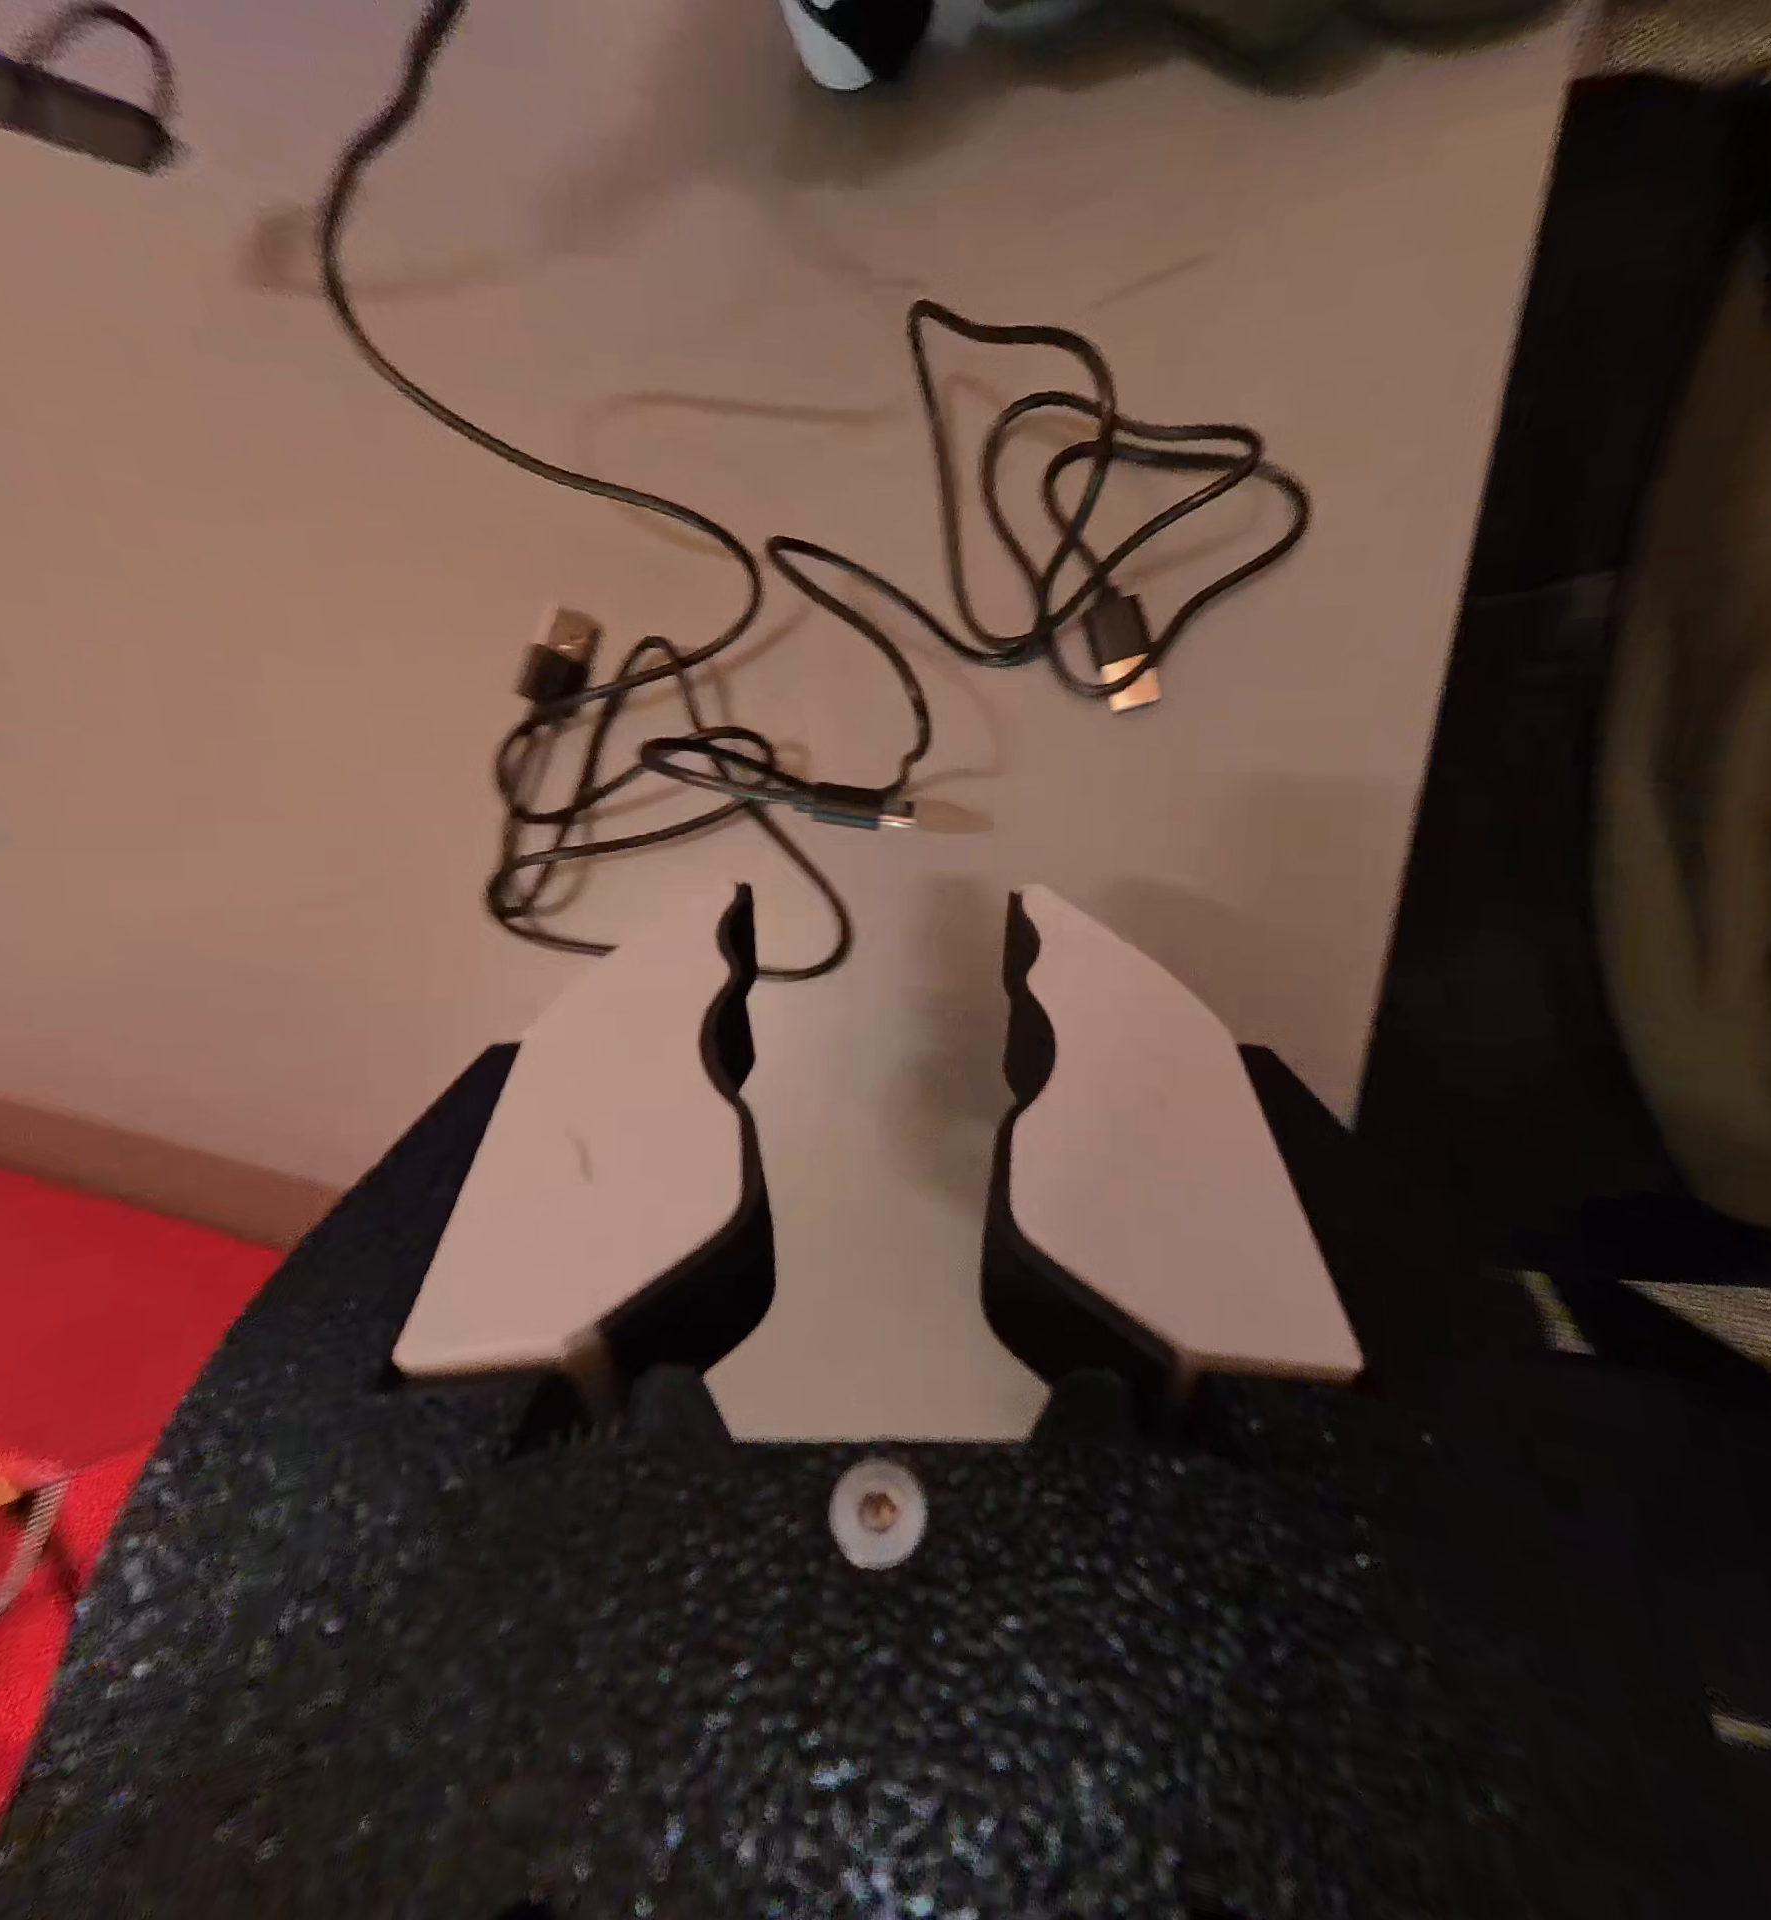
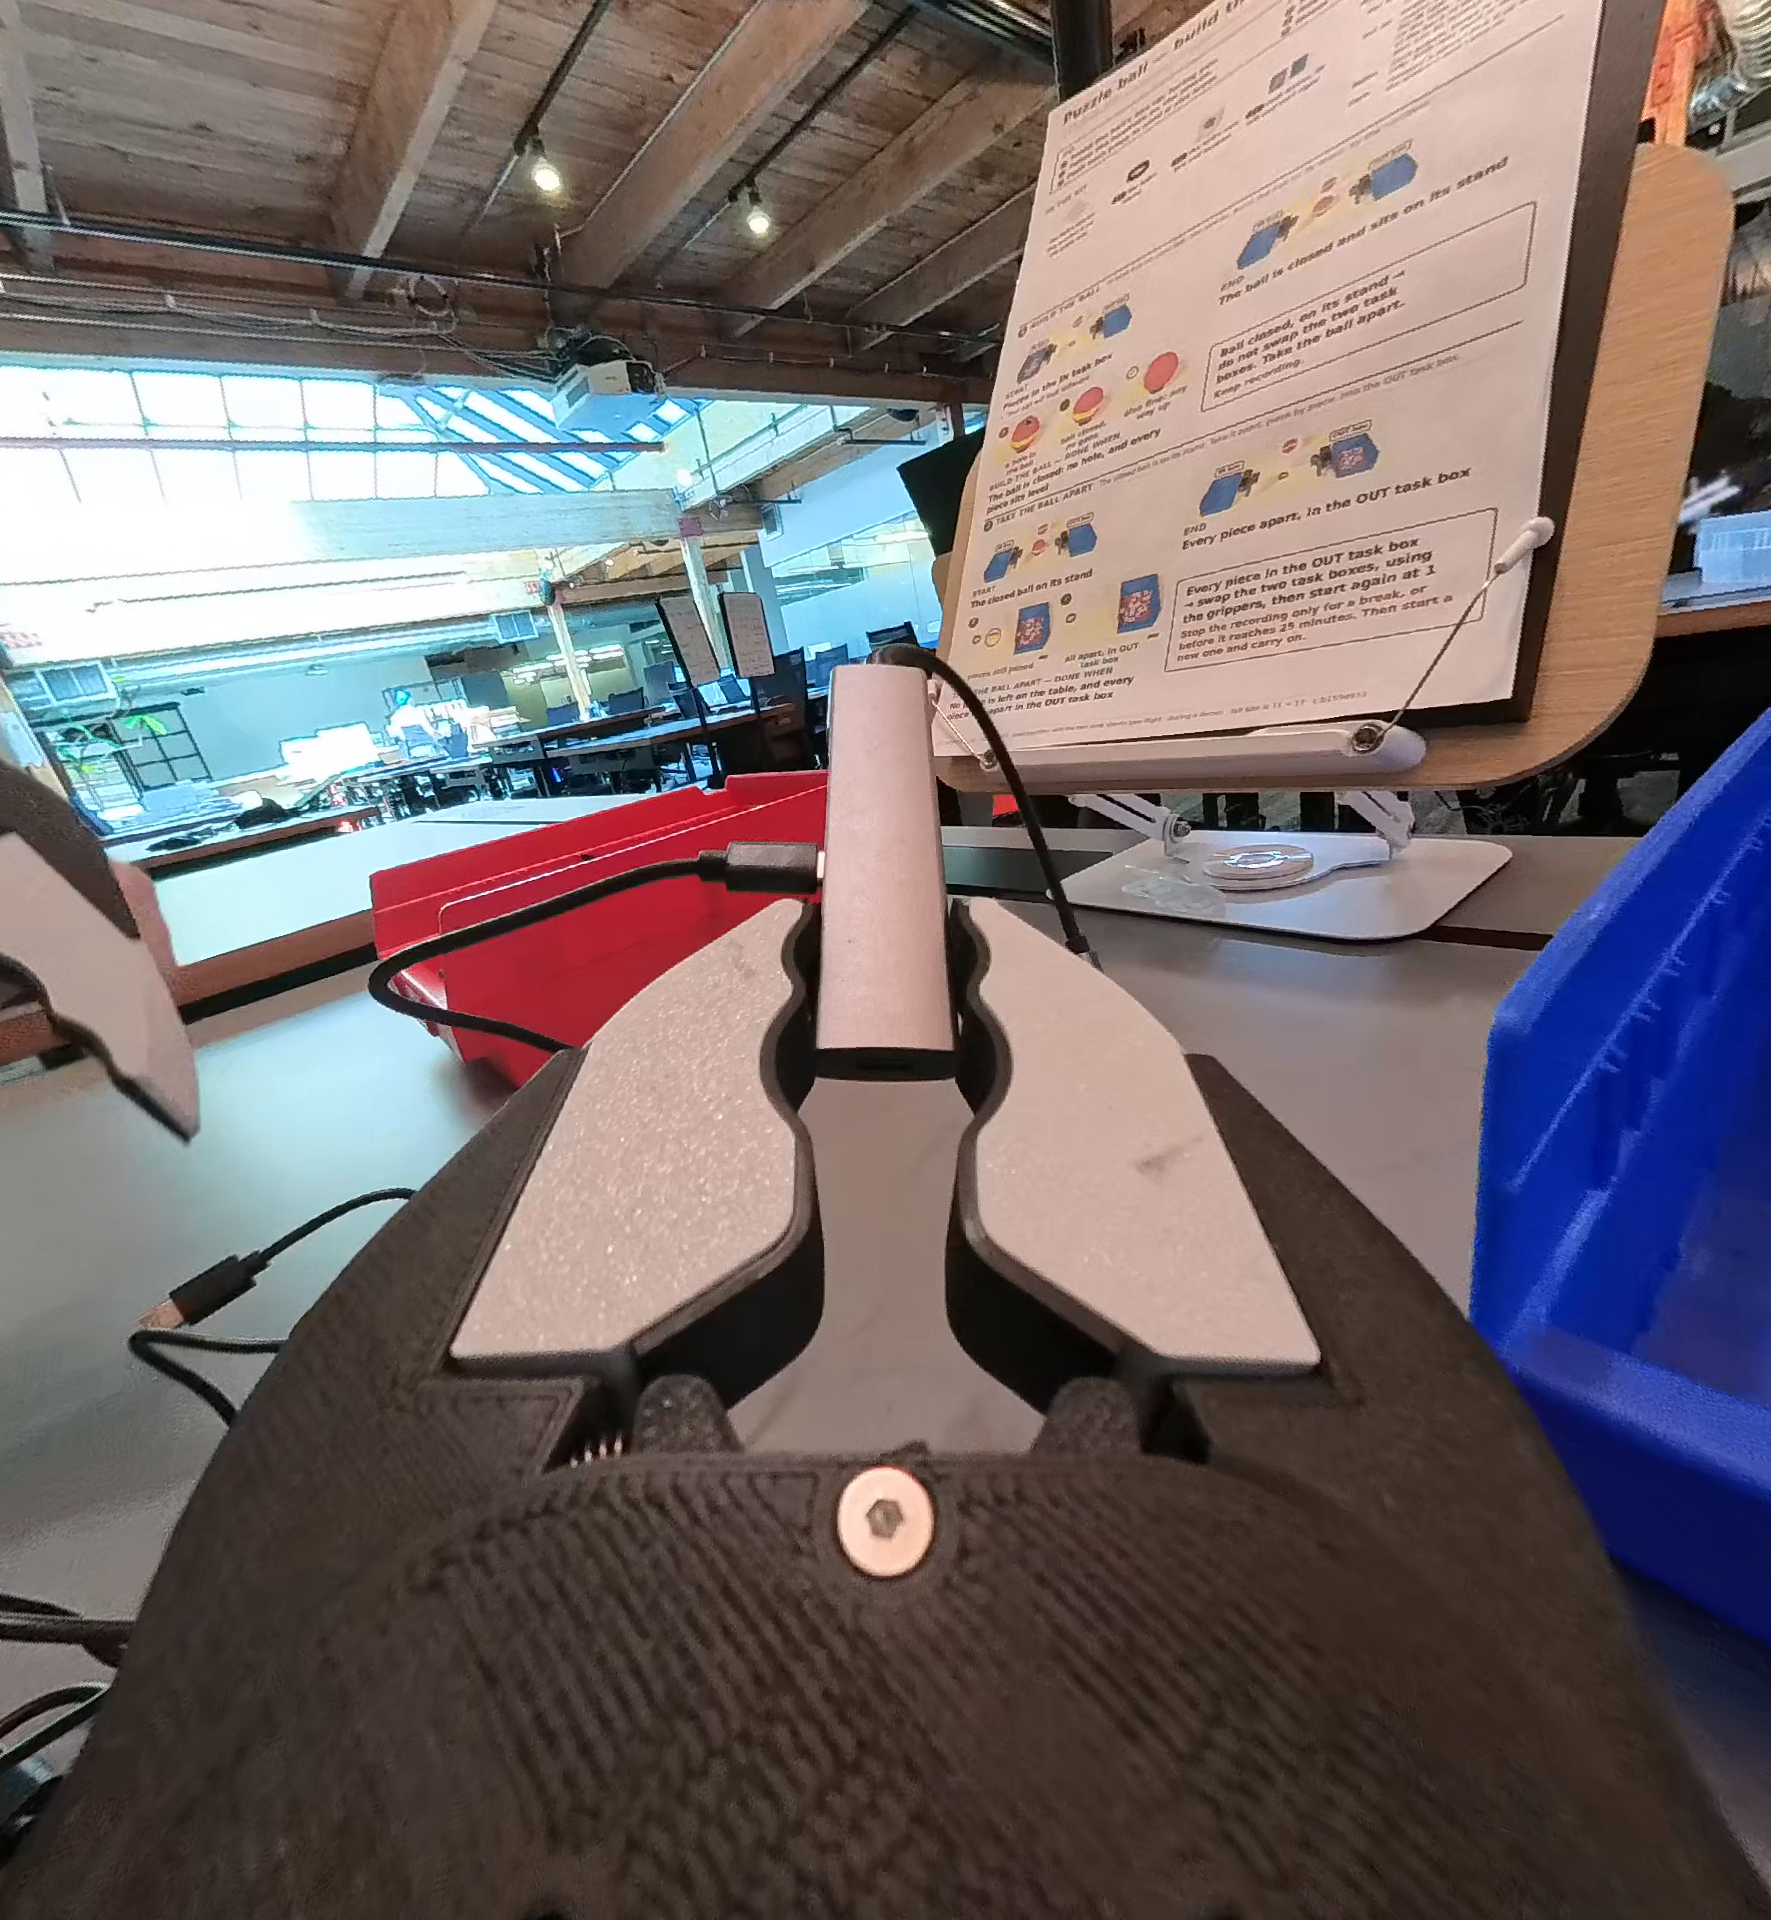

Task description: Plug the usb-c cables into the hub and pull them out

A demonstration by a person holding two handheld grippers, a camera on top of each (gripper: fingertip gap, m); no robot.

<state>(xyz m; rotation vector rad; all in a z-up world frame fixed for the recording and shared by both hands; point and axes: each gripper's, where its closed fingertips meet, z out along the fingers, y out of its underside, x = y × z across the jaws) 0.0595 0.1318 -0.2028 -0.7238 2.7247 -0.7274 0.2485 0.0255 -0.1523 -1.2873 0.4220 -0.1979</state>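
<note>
A: What do we have in our right gripper (image 2: 886, 977)?

B: We are pinching the hub (image 2: 883, 862), a slim, smooth aluminium bar with rounded edges, between the two pale, grainy-faced fingers (image 2: 652, 1132). It stands upright and clear of the grey tabletop (image 2: 1380, 1039). One black cable (image 2: 507, 920) is plugged into its left side with a boxy black plug, and a second thin black lead (image 2: 1006, 790) curls from its top end down the right.

A: And our left gripper (image 1: 879, 914)?

B: Spread wide and holding nothing, with its scalloped black inner edges apart. It hovers above the matte beige tabletop (image 1: 185, 623), where loose black cables (image 1: 673, 790) lie in tangled loops. A slim usb-c plug (image 1: 865, 810) lies just ahead of the fingertips, a broader metal-tipped plug (image 1: 559, 655) lies to the left, and another (image 1: 1125, 649) sits within the right-hand coil.

A: Around us?

B: A glossy red plastic bin (image 2: 590, 914) is behind the hub, a ribbed blue bin (image 2: 1670, 1143) is at right, and a printed sheet is on a wooden stand (image 2: 1629, 582).
</note>
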